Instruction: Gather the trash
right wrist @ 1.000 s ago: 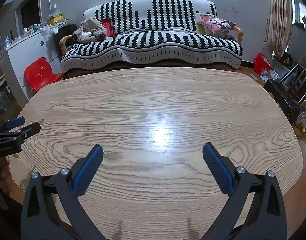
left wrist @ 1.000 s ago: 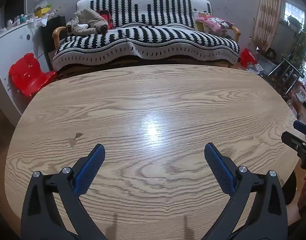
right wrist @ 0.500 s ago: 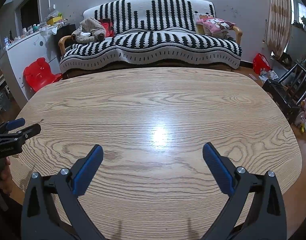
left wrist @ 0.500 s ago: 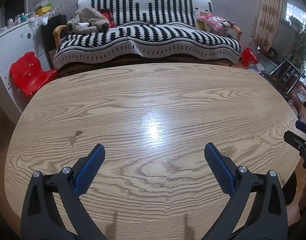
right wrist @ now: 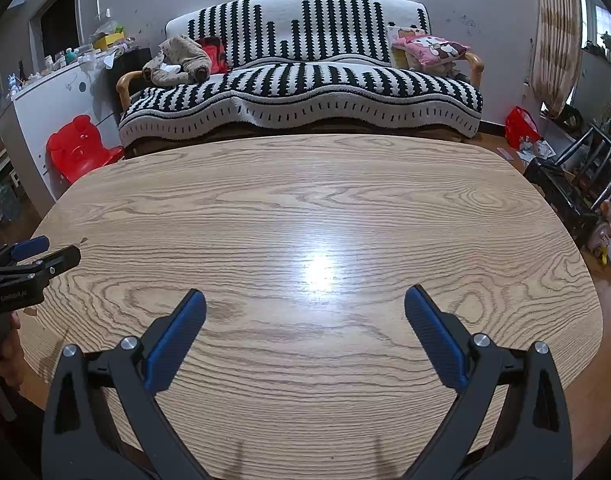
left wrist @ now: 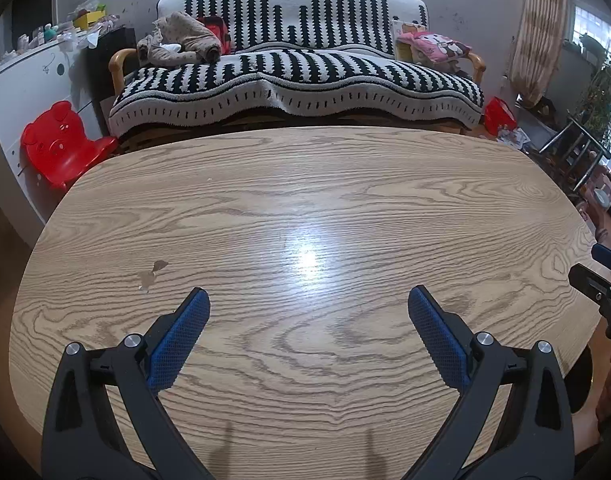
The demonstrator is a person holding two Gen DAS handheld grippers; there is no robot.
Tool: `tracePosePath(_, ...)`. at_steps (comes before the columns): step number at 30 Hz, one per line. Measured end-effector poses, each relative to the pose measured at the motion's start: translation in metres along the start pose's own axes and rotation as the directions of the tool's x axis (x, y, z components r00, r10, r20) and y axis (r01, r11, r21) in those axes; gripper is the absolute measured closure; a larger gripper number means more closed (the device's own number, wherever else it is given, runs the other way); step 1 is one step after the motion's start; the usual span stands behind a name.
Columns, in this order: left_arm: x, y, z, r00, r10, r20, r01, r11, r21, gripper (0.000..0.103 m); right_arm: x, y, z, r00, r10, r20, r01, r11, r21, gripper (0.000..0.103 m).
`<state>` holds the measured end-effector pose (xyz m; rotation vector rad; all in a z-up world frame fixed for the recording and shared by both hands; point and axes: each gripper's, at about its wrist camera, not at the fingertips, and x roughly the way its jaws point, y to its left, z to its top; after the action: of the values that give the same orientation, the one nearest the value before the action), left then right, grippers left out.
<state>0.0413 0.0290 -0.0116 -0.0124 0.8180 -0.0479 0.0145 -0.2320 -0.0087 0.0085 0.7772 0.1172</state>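
Only writing we can spot is a small white label on the body of the left gripper (right wrist: pixel 45 254), seen at the left edge of the right wrist view; letters too small to read w/ confidence. The pink cushion (right wrist: pixel 429 50) on the sofa (right wrist: pixel 301 92) carries a cartoon face, no legible text.

Trash on the table (left wrist: pixel 305 208): we see just small brownish scraps (left wrist: pixel 153 272) on the wood, left of centre in the left wrist view, just ahead of and left of our left gripper's left pad. Whether they're paper bits or chips in the finish, can't tell. From the right wrist view one scrap (right wrist: pixel 82 240) barely shows near the left gripper's tip; the rest is hidden.

Cut off: the right gripper (left wrist: pixel 595 268) enters the left wrist view only as fingertips at the right edge, body out of frame. Clutter on the white cabinet (right wrist: pixel 53 108) is too small to identify. Red bag (right wrist: pixel 521 126) and papers on the floor by the curtain (right wrist: pixel 553 36) are blurry. Red bear-shaped chair (left wrist: pixel 61 144) sits beside the sofa.

Tools: in own views, both grippers have blue pads (left wrist: pixel 179 338) spread wide apart, nothing between them, hovering over bare wood. Right gripper's pads (right wrist: pixel 435 336) likewise splayed wide, touching nothing.
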Motion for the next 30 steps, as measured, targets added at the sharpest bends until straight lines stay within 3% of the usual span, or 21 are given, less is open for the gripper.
tracePosePath(30,0.0000,0.0011,-0.0019,1.000,0.001,-0.003,-0.001,1.000,-0.002,0.007,-0.0001,0.0001,0.0002,1.000,-0.001,-0.003,0.001,1.000,-0.003,0.007)
